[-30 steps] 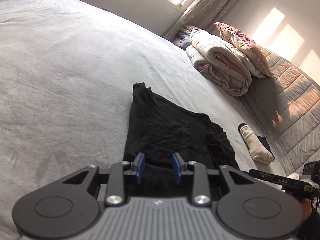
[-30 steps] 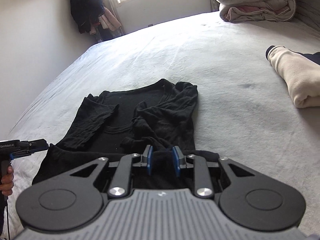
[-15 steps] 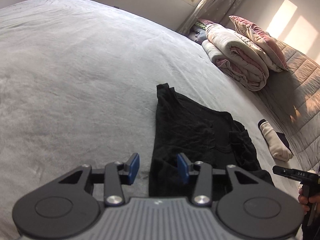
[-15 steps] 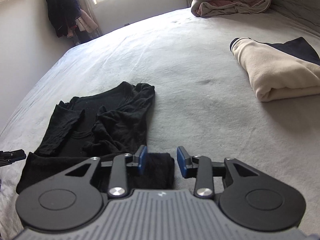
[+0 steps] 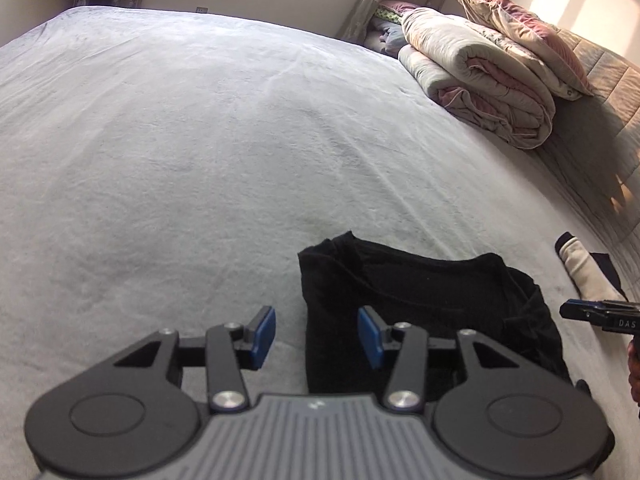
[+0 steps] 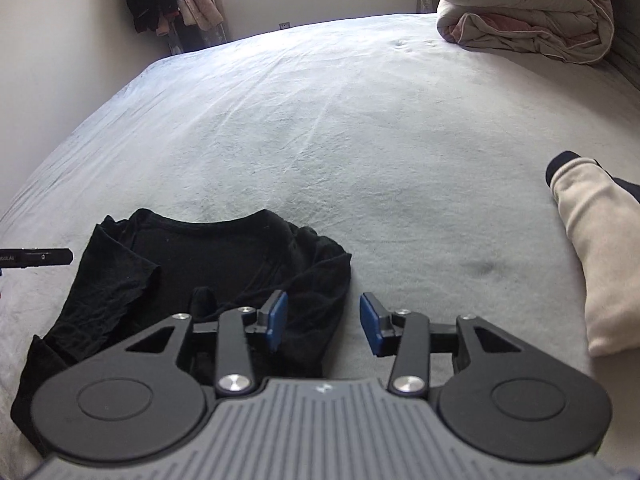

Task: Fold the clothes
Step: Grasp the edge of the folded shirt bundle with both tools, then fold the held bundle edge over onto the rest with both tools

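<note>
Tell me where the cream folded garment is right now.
The cream folded garment lies on the grey bed at the right edge of the right wrist view, right of the black shirt and nearer than the rolled quilt.

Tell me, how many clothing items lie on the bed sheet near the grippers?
2. The black shirt lies just ahead of both grippers; the folded cream garment lies further right. More clothes may be hidden out of view.

Both grippers — left gripper (image 5: 316,336), right gripper (image 6: 323,323) — released the black shirt (image 6: 224,264).
</note>
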